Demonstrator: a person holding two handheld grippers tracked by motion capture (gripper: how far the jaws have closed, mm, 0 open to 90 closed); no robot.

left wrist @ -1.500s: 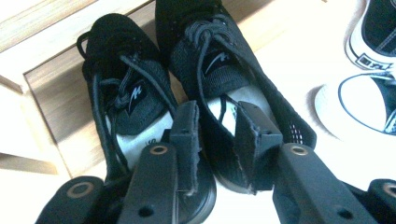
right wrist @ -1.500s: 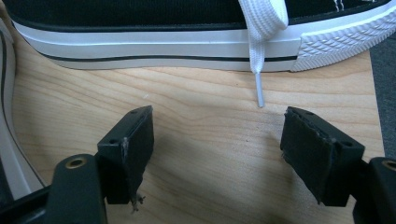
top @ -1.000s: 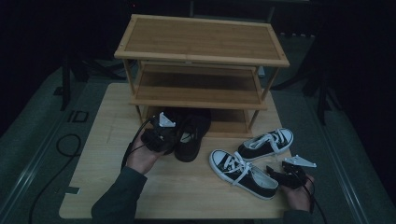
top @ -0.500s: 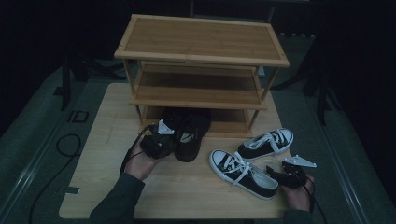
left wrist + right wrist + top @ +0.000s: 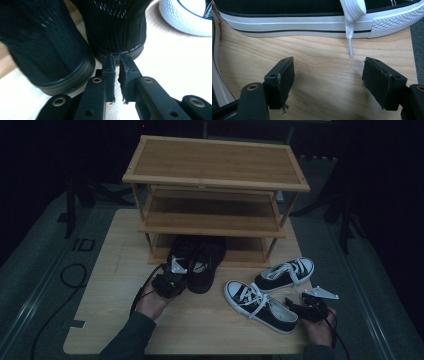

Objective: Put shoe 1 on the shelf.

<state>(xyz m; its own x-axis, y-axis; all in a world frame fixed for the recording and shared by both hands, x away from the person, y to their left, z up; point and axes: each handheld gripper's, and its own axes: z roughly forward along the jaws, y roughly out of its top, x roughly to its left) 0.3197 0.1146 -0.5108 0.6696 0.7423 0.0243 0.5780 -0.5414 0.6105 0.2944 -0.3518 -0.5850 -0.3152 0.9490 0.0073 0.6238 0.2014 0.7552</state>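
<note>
Left gripper (image 5: 172,276) sits low at the heels of the pair of black shoes (image 5: 197,262), centre-left of the high view, toes tucked under the bottom shelf of the bamboo rack (image 5: 215,180). Its jaws have just been closing, and in the left gripper view they stand nearly together with a thin slit between them and nothing in it, their tips right at the back rim of the right-hand black shoe (image 5: 117,27). Over at the lower right, the right gripper (image 5: 307,306) rests on the table (image 5: 110,285), jaws wide apart over bare wood, just short of the white sole of the nearer black-and-white sneaker (image 5: 312,15), one lace tip dangling down. The second sneaker (image 5: 285,274) lies just behind it.
</note>
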